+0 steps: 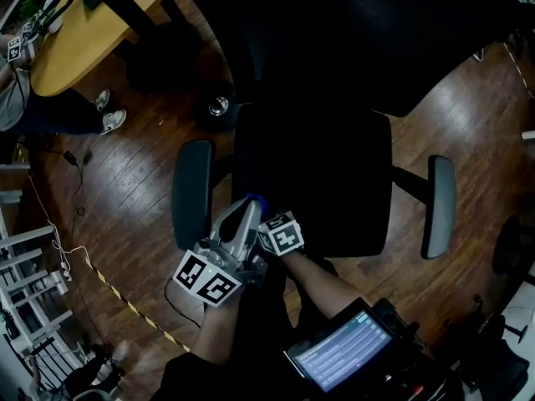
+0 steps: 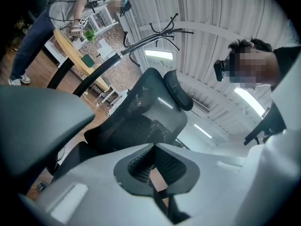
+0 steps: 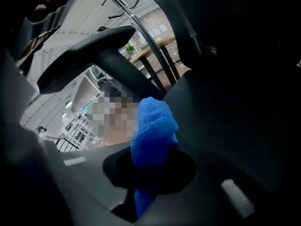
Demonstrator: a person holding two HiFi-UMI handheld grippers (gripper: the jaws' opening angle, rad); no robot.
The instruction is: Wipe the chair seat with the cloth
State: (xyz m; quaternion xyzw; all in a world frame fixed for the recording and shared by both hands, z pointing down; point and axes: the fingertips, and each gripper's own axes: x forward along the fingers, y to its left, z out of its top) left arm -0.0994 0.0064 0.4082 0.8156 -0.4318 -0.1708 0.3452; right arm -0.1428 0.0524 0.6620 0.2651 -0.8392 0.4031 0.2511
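Note:
The black chair seat (image 1: 318, 182) fills the middle of the head view. A blue cloth (image 3: 153, 126) is bunched between the jaws of my right gripper (image 3: 150, 159), which is shut on it. The cloth (image 1: 254, 200) shows as a small blue tip at the seat's front left corner, beside the left armrest (image 1: 192, 192). In the right gripper view the dark seat (image 3: 225, 107) lies just right of the cloth. My left gripper (image 2: 153, 147) is close beside the right one, tilted up toward the mesh backrest (image 2: 146, 107), jaws shut on nothing.
The right armrest (image 1: 440, 205) stands at the seat's far side. A wooden table (image 1: 84, 32) and a standing person (image 1: 17, 98) are at the upper left. A cable (image 1: 92, 270) trails over the wood floor. A lit screen (image 1: 343, 353) sits near my body.

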